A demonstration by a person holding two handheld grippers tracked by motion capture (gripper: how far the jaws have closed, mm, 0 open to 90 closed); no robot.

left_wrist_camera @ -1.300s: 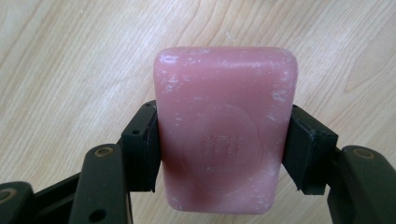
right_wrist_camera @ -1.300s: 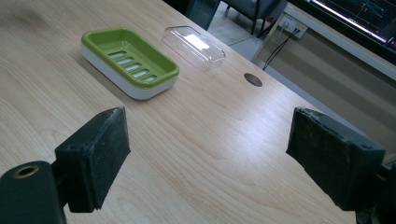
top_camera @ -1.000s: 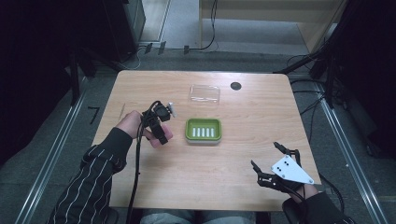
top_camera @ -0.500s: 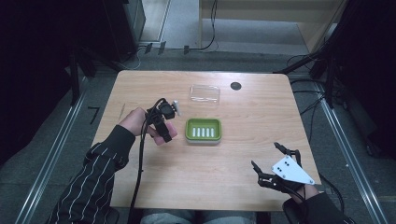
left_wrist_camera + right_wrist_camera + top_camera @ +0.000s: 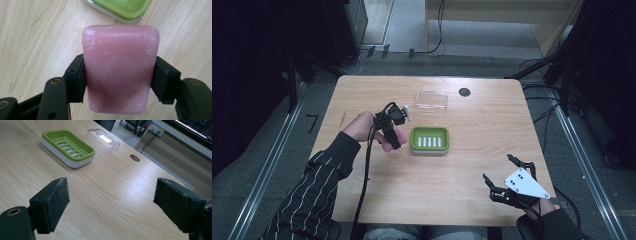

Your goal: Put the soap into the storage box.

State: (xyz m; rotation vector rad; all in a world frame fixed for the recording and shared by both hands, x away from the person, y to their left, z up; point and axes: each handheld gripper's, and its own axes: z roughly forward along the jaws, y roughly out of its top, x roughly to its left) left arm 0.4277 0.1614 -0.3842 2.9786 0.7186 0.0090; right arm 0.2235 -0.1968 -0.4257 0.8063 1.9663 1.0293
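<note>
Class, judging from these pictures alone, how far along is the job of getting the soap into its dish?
Done: the clear lid lies off on the table, and the green soap dish sits open and empty. In hand: the left tongs clamp the pink soap bar above the table, just beside the dish. Left: setting the bar in, probably adding the lid. The right tongs are open and idle.

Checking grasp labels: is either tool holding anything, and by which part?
Left tool grips the pink soap bar by its two long sides, around mid-length. Right tool is open, holding nothing.
</note>
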